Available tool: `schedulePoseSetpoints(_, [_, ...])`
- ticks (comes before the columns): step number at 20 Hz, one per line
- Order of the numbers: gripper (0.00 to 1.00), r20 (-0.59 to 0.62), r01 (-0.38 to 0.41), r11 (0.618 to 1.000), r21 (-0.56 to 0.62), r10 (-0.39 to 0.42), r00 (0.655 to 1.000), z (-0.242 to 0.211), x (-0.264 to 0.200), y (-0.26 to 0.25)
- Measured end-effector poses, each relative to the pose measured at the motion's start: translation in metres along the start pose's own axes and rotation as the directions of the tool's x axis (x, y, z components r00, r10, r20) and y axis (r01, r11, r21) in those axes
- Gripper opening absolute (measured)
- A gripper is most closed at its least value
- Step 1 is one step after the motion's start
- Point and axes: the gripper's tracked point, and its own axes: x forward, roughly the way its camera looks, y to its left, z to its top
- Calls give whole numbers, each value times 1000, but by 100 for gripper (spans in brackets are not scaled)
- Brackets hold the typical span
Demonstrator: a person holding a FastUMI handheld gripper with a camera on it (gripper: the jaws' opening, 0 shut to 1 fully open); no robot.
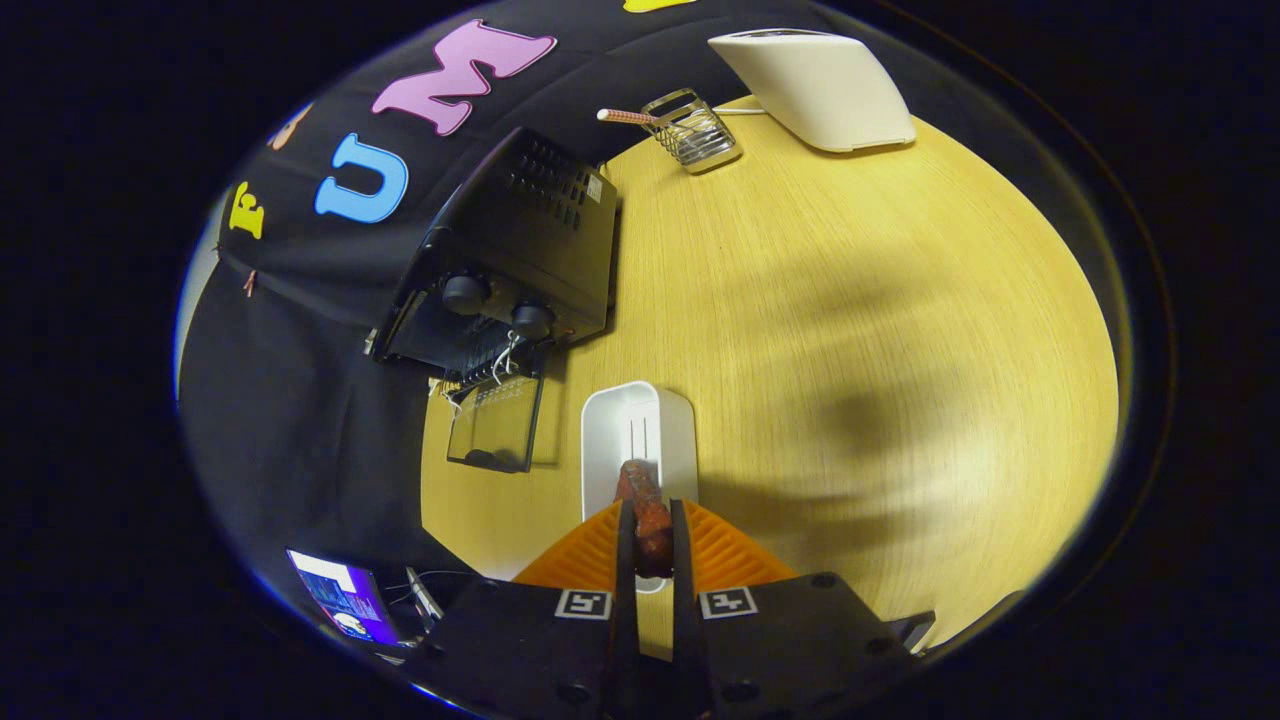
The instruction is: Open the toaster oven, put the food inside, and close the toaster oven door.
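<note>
Gripper fingers are squeezed close together on the piece of food, a reddish-brown chunk that sits right between them. Both fingers press its sides, so you have a firm pinch on it. You hold it that way so it does not drop on the trip to the oven.

Right under the food and just ahead of the fingers is the white tray. It sits on the wooden table. The food pokes out over the tray, and I think you have it lifted up, but I cannot tell for sure if its tip touches the tray.

Look past the tray and off to the side. That black box is the toaster oven. Its glass door is already folded down flat toward you, so the mouth is open and ready. The wire rack peeks out at the front, which gives the food a place to rest. The door lies just beside the tray, so the trip is short.

Far back on the table stand a wire holder and a white box. They are well apart from your path.

My guess is that opening is done, and now comes carrying. Go over the door, not into it, and keep your pinch tight until the food is on the rack.
</note>
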Motion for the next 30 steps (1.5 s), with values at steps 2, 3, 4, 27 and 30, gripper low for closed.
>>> schedulePoseSetpoints(2, [15, 14, 5, 1000, -9, -5, 1000, 2, -4, -1])
schedulePoseSetpoints(3, [15, 21, 9, 1000, -12, -8, 1000, 3, -7, -1])
schedulePoseSetpoints(4, [15, 29, 9, 1000, -8, -8, 1000, 5, -11, 0])
schedulePoseSetpoints(27, [15, 348, -49, 993, 103, 10, 938, -14, -7, 166])
schedulePoseSetpoints(30, [15, 381, -62, 995, 83, 26, 924, -8, 24, 192])
